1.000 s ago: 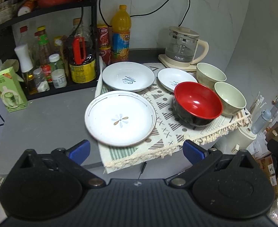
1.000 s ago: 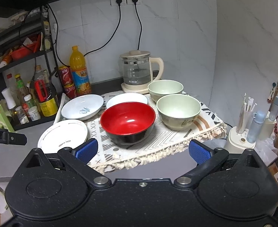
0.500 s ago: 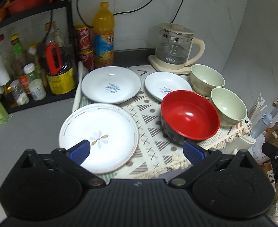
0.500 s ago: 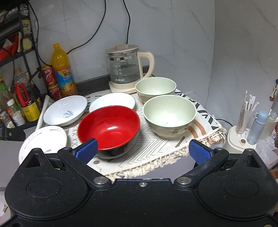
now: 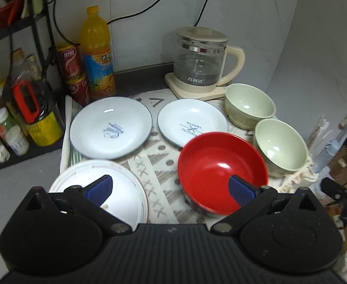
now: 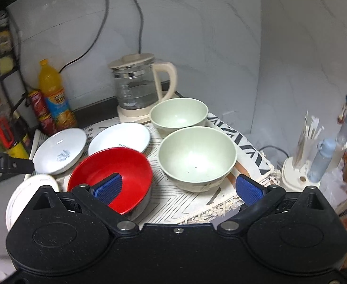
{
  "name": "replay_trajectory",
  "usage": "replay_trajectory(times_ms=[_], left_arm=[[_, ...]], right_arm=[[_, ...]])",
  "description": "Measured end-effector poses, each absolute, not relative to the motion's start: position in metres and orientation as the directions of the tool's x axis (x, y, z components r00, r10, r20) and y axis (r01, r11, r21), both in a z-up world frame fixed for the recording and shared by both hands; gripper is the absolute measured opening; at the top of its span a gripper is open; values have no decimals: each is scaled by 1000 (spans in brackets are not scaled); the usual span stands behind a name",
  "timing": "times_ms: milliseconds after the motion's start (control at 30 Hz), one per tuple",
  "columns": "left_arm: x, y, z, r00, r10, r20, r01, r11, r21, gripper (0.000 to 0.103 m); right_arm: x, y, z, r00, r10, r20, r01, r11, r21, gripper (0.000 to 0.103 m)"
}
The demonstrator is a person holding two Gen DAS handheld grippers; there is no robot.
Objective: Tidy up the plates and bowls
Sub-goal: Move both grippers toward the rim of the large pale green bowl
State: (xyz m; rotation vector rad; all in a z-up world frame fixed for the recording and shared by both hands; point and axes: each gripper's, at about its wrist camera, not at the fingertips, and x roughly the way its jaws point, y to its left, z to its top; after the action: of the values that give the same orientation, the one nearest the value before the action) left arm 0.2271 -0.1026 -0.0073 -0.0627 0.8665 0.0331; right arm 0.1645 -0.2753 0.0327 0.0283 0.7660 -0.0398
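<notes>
- While both tools hang above the near edge of the patterned cloth (image 5: 149,156), the left gripper (image 5: 171,189) has its jaws spread wide with nothing between them, 1 blue pad over the flower-print plate (image 5: 128,189) and the other over the red bowl (image 5: 220,165).
- From the left wrist view, the flower-print plate lies at 7 o'clock on the cloth, the red bowl at 5 o'clock.
- 2 pale blue plates sit farther back: the larger plate (image 5: 110,127) at 11 o'clock, the smaller plate (image 5: 192,123) at 12 o'clock, its near rim hidden behind the red bowl.
- 2 green bowls stand at 2 o'clock, the far green bowl (image 5: 250,105) just beside the near green bowl (image 5: 281,145).
- Behind them stands a glass kettle (image 5: 200,64); an orange juice bottle (image 5: 97,52) is at 10 o'clock.
- The right gripper (image 6: 178,189) is likewise wide and empty, 1 pad over the red bowl, the near green bowl just beyond the gap.
</notes>
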Motion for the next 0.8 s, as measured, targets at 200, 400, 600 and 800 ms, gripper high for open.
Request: replay_trajectory(times_ms=[200,400,600,800], left_arm=[[269,-116,-19,625,-56,-779,2,998,-70,102],[300,-130,-29,611,-137,-779,91,991,-103,100],[330,-144,-38,586,-202,-785,152,979,-138,94],[354,-162,-48,547,-267,-793,188,963,-195,71]], right_arm=[[187,-287,17,684,-45,-728,60,998,-5,102],[212,-297,1,643,-66,-763,102,995,0,87],[228,-311,-12,614,-82,-785,160,987,23,74],[239,-332,-29,560,-104,-822,248,967,47,49]])
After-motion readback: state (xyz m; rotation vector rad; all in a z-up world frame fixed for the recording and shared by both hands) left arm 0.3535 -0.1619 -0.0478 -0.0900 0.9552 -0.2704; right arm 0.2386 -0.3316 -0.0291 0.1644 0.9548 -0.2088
